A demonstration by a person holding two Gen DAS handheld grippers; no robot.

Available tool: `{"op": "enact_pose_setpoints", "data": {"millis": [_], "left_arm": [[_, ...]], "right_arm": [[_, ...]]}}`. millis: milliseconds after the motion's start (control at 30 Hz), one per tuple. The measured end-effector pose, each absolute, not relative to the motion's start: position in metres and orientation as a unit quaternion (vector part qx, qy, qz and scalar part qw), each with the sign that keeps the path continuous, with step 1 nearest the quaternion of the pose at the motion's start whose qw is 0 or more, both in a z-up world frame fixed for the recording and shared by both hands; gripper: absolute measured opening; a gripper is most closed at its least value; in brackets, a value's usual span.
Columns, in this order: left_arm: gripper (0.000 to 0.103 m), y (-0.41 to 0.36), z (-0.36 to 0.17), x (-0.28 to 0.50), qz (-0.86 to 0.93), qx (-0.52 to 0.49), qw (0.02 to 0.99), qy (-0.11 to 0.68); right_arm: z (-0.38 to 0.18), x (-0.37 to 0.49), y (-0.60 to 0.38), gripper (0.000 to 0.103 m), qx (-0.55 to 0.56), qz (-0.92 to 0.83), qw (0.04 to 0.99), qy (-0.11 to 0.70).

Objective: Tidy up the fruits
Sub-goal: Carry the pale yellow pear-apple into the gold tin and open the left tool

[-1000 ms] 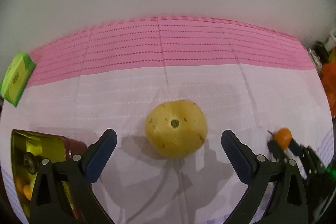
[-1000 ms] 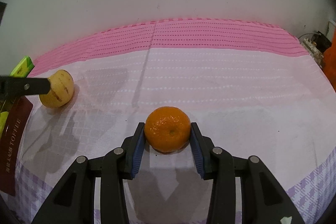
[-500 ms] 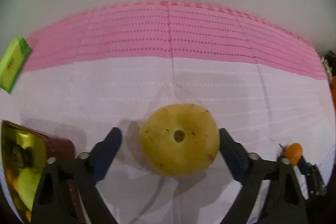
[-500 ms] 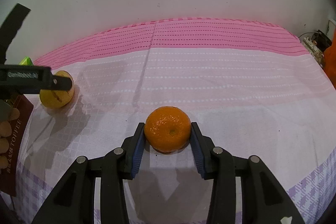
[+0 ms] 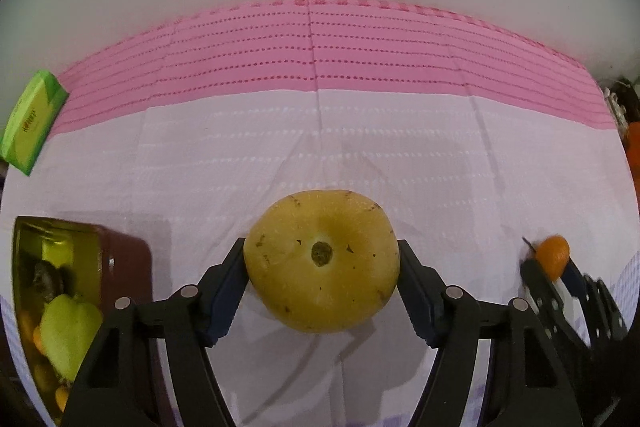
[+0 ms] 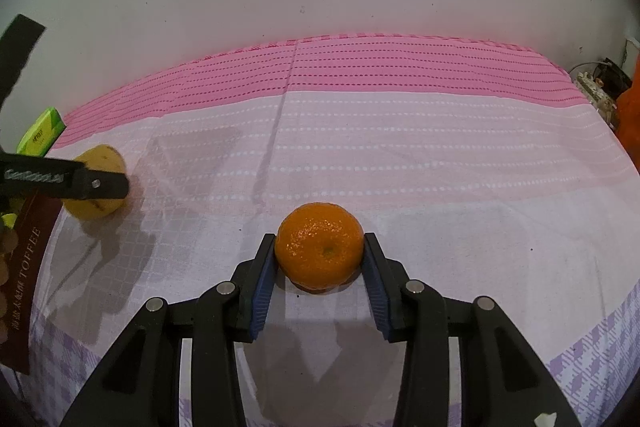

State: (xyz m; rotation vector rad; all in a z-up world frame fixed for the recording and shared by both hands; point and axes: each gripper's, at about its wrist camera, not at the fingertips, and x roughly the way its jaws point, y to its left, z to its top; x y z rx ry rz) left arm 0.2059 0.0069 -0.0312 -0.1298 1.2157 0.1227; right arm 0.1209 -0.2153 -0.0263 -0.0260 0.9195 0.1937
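Yellow pear (image 5: 321, 265) sits on the tablecloth (image 5: 360, 155), the left gripper (image 5: 321, 291) having just closed onto its sides. Right gripper (image 6: 319, 267) clamps the mandarin (image 6: 321, 242). Grasping step; next, lift both toward the toffee tin (image 5: 36, 251).

free: cloth (image 5: 360, 155) ahead to wall | blocked: tin (image 5: 60, 287) left, green box (image 5: 32, 123) far-left

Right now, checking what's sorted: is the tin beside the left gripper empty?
No, the tin already holds a green fruit and small orange ones.
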Motion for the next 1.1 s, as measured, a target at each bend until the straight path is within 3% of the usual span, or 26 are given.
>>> {"op": "enact_pose_setpoints", "data": {"millis": [500, 800, 1100], "left_arm": [[0.070, 0.015, 0.030, 0.133, 0.032, -0.027, 0.833, 0.552], [0.070, 0.068, 0.064, 0.088, 0.066, -0.033, 0.844, 0.531], [0.070, 0.145, 0.055, 0.053, 0.140, -0.059, 0.825, 0.545]], "right_arm": [[-0.028, 0.122, -0.209, 0.040, -0.030, 0.086, 0.891, 0.445], [-0.028, 0.123, -0.207, 0.040, -0.040, 0.082, 0.891, 0.445], [-0.028, 0.123, -0.207, 0.040, -0.041, 0.082, 0.891, 0.445]]}}
